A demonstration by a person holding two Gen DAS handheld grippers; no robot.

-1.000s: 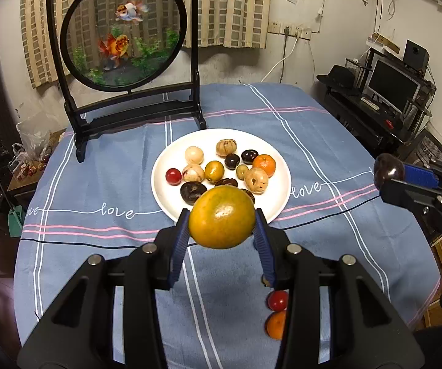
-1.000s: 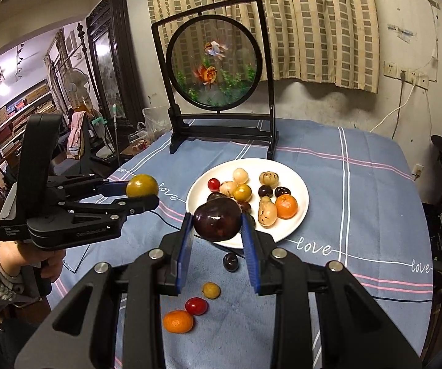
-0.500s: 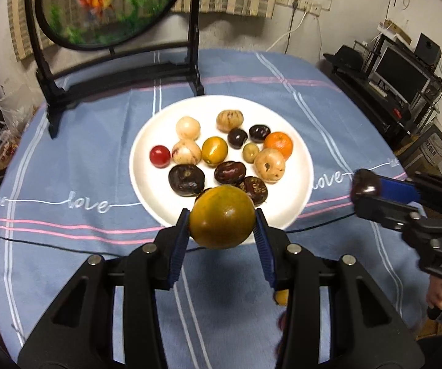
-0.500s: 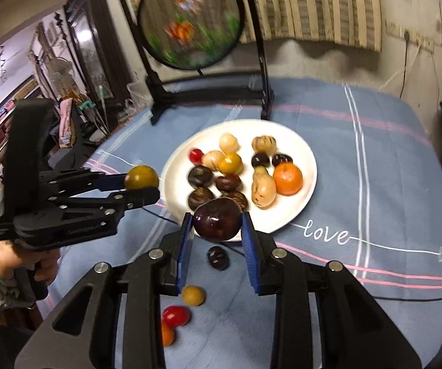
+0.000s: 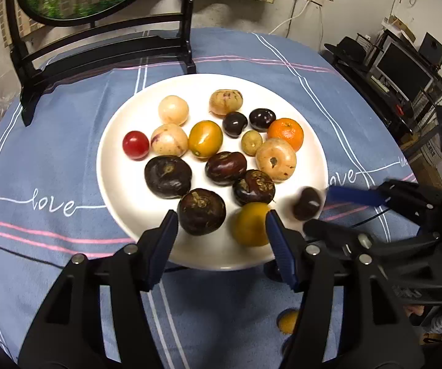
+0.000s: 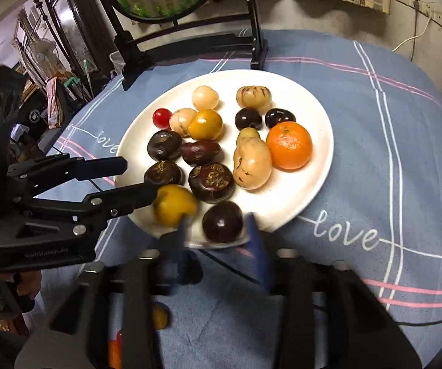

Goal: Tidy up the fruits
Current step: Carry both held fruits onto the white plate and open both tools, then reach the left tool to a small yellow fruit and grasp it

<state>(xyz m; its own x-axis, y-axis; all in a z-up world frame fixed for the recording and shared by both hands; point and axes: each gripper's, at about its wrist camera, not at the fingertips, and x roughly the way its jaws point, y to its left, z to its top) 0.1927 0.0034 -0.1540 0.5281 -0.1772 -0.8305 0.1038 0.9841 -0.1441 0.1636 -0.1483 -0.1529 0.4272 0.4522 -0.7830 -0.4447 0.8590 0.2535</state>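
Both fruits released onto plate [image 5: 122,203]

A round table [image 5: 298,70] carries everything, covered by a blue cloth [image 5: 51,160] with white and pink stripes and the word "love". A white plate [image 5: 113,190] of fruit lies near the middle. A black framed stand [image 5: 104,58] sits at the far edge. A small yellow fruit [image 6: 160,316] and an orange one [image 5: 288,322] lie on the cloth near the front edge.
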